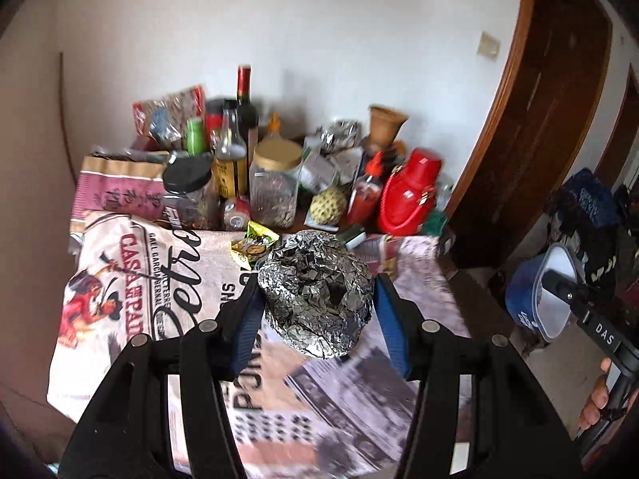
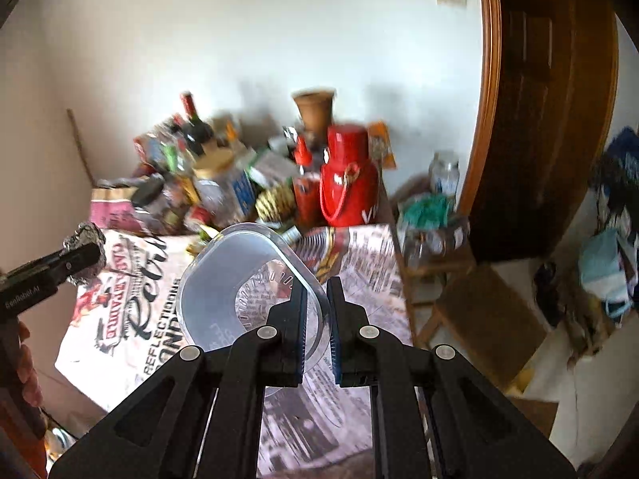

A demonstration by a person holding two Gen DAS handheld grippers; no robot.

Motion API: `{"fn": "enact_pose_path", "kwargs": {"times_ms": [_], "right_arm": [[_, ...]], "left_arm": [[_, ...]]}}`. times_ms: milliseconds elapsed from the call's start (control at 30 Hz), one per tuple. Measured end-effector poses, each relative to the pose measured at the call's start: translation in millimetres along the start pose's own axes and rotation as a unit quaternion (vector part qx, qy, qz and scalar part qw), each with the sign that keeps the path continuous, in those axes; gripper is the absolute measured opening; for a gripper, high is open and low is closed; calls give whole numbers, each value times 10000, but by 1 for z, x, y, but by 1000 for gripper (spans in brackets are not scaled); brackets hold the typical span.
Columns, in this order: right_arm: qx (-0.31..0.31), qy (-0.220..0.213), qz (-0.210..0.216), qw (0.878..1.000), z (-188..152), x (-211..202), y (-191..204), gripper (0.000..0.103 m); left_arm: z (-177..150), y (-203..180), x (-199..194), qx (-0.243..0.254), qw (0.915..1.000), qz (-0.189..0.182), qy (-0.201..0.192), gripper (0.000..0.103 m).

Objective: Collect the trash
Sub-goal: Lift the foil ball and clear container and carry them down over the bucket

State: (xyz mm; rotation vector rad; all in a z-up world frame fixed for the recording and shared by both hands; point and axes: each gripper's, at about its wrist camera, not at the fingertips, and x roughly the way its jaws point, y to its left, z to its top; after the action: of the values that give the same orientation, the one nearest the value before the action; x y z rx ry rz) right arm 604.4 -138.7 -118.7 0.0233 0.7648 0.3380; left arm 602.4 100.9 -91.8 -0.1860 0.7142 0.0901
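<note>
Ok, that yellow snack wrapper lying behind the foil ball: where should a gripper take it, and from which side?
Judging from the left wrist view, the flat crinkled yellow snack wrapper lies on the printed tablecloth. Come from above and pinch its raised top-right corner; jars crowd the far side, and the crumpled foil ball in the left gripper covers its right.

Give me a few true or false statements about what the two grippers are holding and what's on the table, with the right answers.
1. The left gripper holds a crumpled foil ball. True.
2. The right gripper is empty. False: it pinches the wall of a clear plastic container.
3. A red jug stands among the clutter at the back of the table. True.
4. The tablecloth is plain white. False: it is printed with newspaper-style text and pictures.
5. The yellow snack wrapper lies inside the container. False: it lies on the cloth beyond the foil ball.
</note>
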Motion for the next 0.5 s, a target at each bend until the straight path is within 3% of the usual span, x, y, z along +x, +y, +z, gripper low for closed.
{"fn": "enact_pose_path", "kwargs": {"times_ms": [300, 500], "right_arm": [[-384, -684, 480, 9958, -12, -90, -3, 9], [-482, -926, 694, 9921, -28, -135, 8, 9]], "left_arm": [[-41, -41, -124, -45, 9969, 145, -766, 54], [-60, -49, -176, 82, 9943, 203, -1042, 54]]}}
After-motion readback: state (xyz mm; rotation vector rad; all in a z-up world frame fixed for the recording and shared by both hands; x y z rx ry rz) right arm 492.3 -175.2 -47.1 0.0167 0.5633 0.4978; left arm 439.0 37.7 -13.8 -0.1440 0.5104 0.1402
